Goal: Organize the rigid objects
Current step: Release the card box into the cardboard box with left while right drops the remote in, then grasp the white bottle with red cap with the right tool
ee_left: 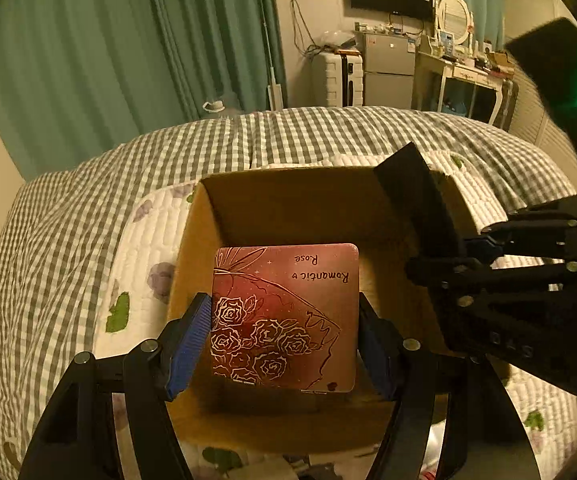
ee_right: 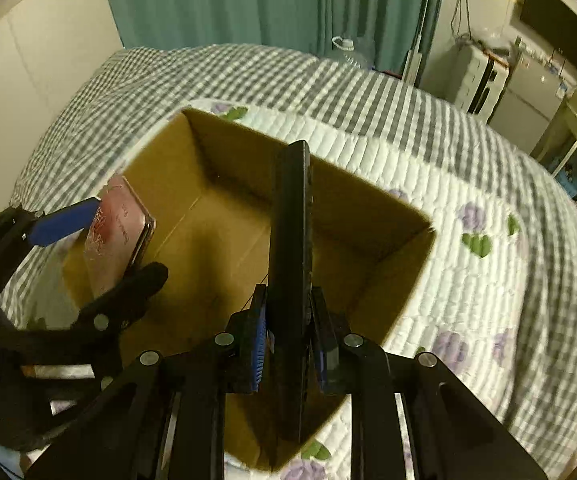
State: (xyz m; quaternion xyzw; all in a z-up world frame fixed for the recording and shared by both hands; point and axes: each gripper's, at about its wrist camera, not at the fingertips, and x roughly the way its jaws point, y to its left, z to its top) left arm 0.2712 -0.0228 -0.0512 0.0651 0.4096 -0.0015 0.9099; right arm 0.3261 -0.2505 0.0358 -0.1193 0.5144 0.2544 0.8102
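Above the open cardboard box (ee_right: 216, 216) on the bed (ee_right: 468, 168), the left gripper (ee_left: 284, 344) clamps a red tin (ee_left: 284, 316) flat; the right gripper (ee_right: 288, 344) clamps a black slab (ee_right: 290, 240) on edge, its long axis pointing forward over the box.

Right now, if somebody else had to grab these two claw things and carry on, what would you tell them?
Left claw: shut on the red rose tin, held flat over the near side of the open cardboard box.
Right claw: shut on a thin black slab, held on edge above the middle of the box.
The box sits on the floral quilt on the bed; its floor looks bare.
Done: both items picked up and brought over the box.
Left: lower each one in, let go, withdraw.
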